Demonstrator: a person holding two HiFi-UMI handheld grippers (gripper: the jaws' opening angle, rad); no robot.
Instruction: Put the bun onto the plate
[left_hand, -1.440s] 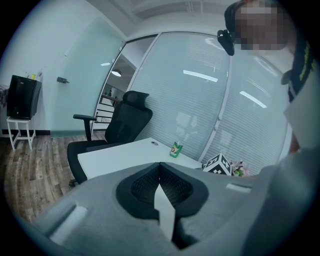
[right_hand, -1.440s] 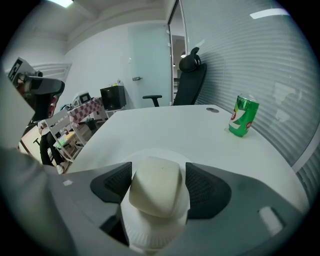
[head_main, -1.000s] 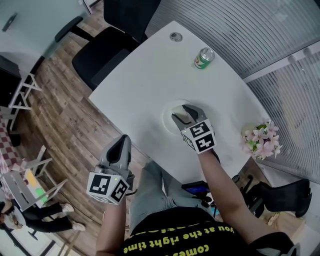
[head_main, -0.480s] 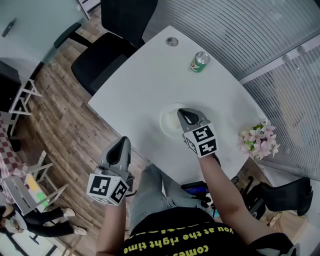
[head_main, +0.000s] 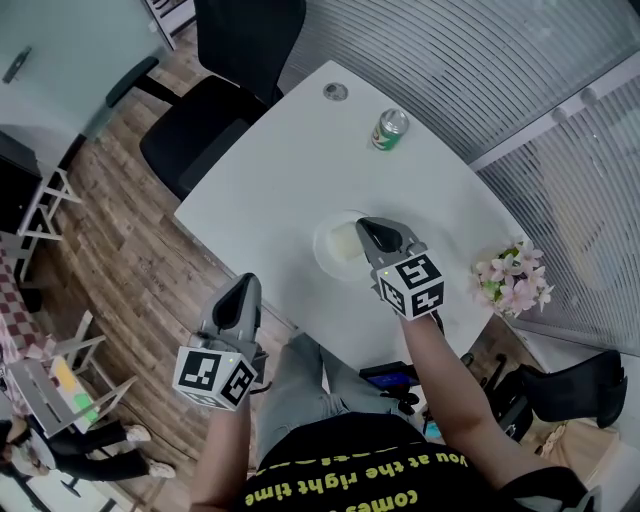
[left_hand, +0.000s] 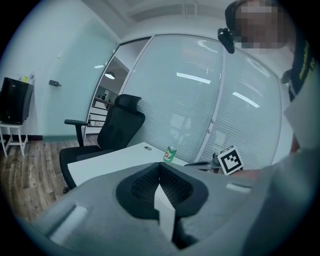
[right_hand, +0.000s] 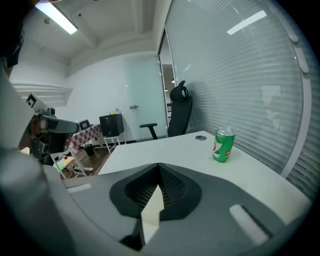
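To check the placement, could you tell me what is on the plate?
A pale bun lies on the plate; the right tongs cover the plate's right side, hiding that part.

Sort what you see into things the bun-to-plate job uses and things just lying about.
Job: bun, lying on the plate; right gripper, jaws just closed on nothing, over the plate.
Lying about: green can; pink flowers; office chair; left gripper, jaws shut, off the near edge of the table.
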